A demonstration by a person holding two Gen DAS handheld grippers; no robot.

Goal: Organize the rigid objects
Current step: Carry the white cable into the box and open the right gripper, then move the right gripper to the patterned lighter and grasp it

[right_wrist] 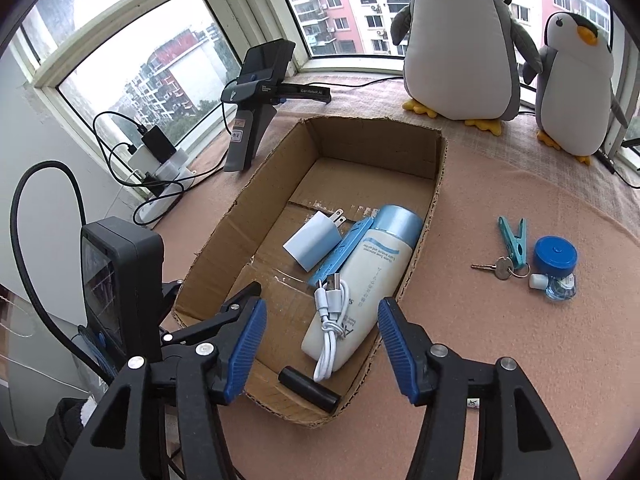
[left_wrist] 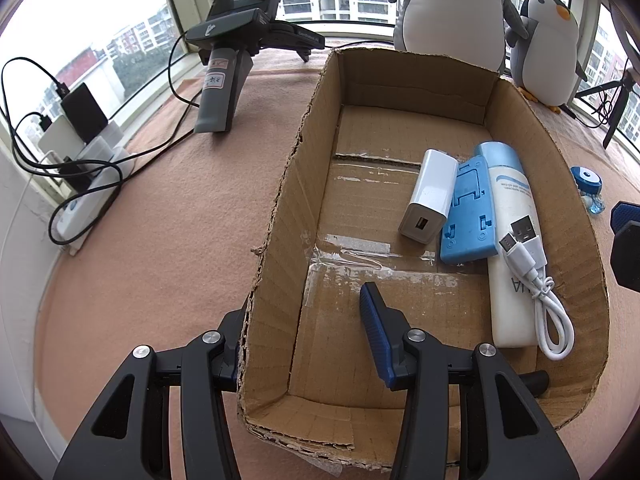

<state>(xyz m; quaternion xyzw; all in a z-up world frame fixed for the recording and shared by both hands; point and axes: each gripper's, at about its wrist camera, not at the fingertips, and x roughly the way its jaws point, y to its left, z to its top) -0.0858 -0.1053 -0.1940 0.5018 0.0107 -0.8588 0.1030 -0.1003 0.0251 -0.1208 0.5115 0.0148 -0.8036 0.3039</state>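
The cardboard box (right_wrist: 436, 184) is rough, matt corrugated paper with glossy tape strips. The worktop (right_wrist: 520, 352) wears fuzzy pink cloth. The bottle (right_wrist: 372, 276) looks smooth plastic; the keys (right_wrist: 498, 268) are shiny metal.

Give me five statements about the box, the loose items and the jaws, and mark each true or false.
1. The white cable lies on the lotion bottle inside the cardboard box. True.
2. The blue clothespin is in the box. False: it lies on the cloth outside, by the keys.
3. The left gripper straddles the box's left wall. True.
4. The right gripper holds the white charger. False: its jaws are open and empty.
5. The box is empty. False: it holds several items.
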